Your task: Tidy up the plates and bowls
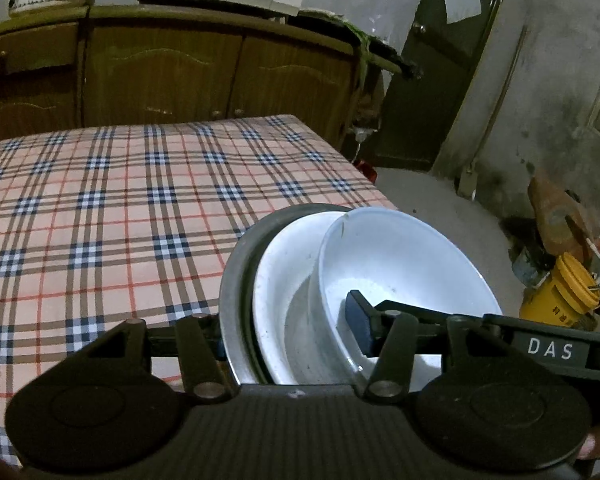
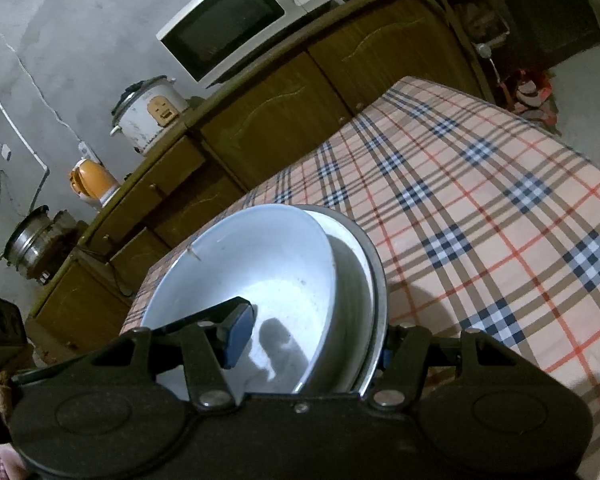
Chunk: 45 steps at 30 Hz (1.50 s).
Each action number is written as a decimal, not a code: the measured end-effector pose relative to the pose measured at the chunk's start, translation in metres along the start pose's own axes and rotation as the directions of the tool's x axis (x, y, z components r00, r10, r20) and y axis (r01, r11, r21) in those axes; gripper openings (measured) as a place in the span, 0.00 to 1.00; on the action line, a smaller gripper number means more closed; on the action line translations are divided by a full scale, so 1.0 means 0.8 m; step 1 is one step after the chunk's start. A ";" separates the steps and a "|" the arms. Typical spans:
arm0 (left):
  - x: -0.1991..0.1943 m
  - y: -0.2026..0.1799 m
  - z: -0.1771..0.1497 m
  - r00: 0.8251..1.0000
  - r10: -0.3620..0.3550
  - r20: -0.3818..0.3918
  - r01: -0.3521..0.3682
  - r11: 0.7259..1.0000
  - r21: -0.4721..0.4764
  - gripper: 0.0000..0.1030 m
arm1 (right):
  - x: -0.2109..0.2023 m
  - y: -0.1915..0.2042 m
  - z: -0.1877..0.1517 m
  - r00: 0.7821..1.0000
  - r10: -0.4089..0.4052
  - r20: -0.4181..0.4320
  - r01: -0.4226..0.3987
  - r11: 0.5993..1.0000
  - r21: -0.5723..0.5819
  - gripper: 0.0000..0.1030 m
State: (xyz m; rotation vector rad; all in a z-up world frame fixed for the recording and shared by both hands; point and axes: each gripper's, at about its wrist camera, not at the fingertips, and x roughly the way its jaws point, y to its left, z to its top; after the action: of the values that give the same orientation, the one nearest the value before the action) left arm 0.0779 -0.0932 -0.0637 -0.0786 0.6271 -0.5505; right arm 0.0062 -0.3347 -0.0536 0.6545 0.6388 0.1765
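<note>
A nested stack hangs above the plaid-covered table (image 1: 100,220): a white bowl (image 1: 400,264) sits in a wider white dish (image 1: 284,264), and both rest in a grey metal dish (image 1: 234,280). My left gripper (image 1: 290,336) is shut on one side of the stack, with one blue pad inside the white bowl and the other finger outside the metal dish. My right gripper (image 2: 312,344) is shut on the opposite side in the same way, its pad inside the white bowl (image 2: 260,264) and its other finger beyond the metal rim (image 2: 381,292).
A brown cabinet (image 1: 160,76) stands behind the table (image 2: 480,220), bearing a microwave (image 2: 236,28), a rice cooker (image 2: 148,118), an orange kettle (image 2: 94,182) and a steel pot (image 2: 30,242). A yellow bucket (image 1: 560,296) and clutter sit on the floor to the right.
</note>
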 end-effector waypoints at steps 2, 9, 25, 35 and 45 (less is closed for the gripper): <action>-0.005 -0.003 0.001 1.000 0.002 0.010 -0.002 1.000 0.007 0.52 | -0.004 0.003 0.001 1.000 0.006 0.005 -0.006 1.000 -0.005 0.71; -0.018 -0.009 0.005 0.999 -0.001 0.042 0.000 1.000 0.020 0.52 | -0.021 0.014 0.006 0.999 0.016 0.031 -0.016 1.000 -0.023 0.71; -0.050 -0.022 0.005 0.995 0.002 0.098 -0.006 0.999 0.034 0.53 | -0.053 0.037 0.007 0.997 0.040 0.065 -0.036 0.998 -0.060 0.71; -0.068 -0.027 0.000 0.992 0.008 0.123 -0.013 0.999 0.034 0.53 | -0.067 0.048 0.004 0.996 0.054 0.076 -0.048 0.996 -0.078 0.71; -0.080 -0.029 -0.003 0.990 0.013 0.138 -0.017 0.999 0.030 0.53 | -0.074 0.057 0.001 0.995 0.061 0.080 -0.054 0.994 -0.093 0.71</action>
State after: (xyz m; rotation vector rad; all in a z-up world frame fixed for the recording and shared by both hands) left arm 0.0225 -0.0797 -0.0261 -0.0824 0.4838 -0.5352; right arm -0.0390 -0.3198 0.0044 0.5901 0.5293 0.2294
